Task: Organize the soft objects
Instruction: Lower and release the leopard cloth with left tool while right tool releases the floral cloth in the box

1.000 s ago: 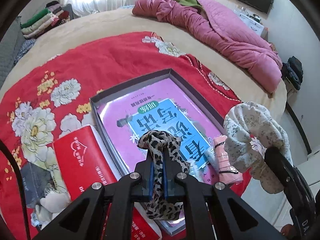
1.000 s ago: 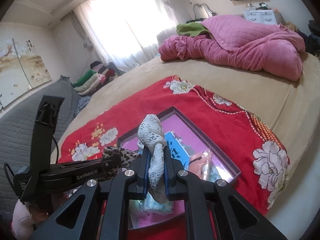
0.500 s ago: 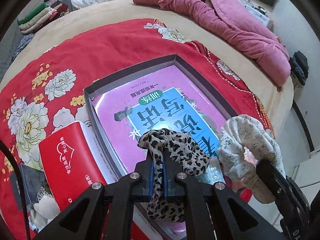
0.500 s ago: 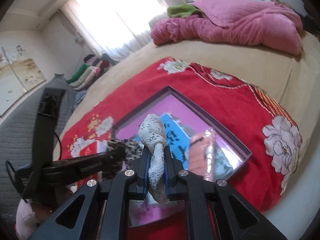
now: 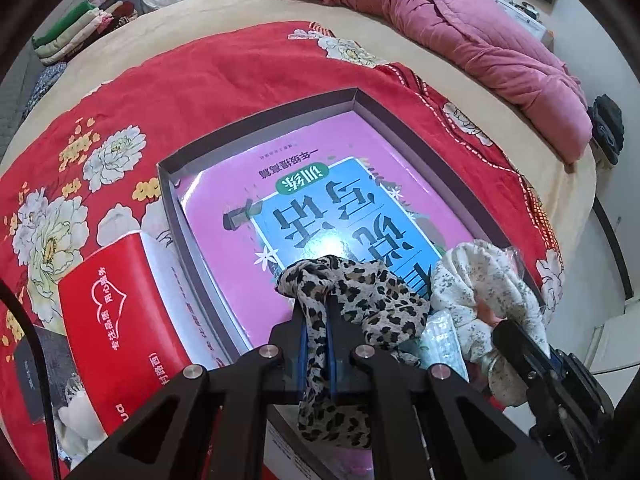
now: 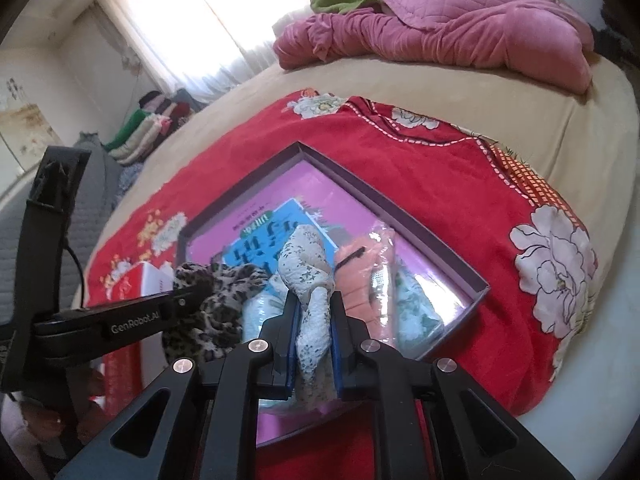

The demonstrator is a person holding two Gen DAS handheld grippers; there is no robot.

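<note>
My left gripper (image 5: 316, 312) is shut on a leopard-print scrunchie (image 5: 360, 292), which hangs low over the near end of a shallow dark box (image 5: 256, 120). A pink and blue book (image 5: 320, 200) lies in the box. Just to the right, my right gripper (image 6: 314, 308) holds a white floral scrunchie (image 6: 306, 264) over the same end. Its jaws are opening, and the scrunchie still sits between the pads and touches them. From the right wrist view, the left gripper (image 6: 192, 292) and its leopard-print scrunchie (image 6: 216, 292) sit close on the left.
Plastic-wrapped soft packets (image 6: 384, 280) lie in the box's near right corner. A red tissue pack (image 5: 120, 320) lies left of the box on the red floral blanket (image 5: 200, 72). A pink quilt (image 6: 440, 28) is heaped at the far end of the bed, with folded clothes (image 6: 140, 132) beyond it.
Both grippers have sunk toward the box with their scrunchies, which now hang close over the book and packets. The gap between the right pads has widened a little.
</note>
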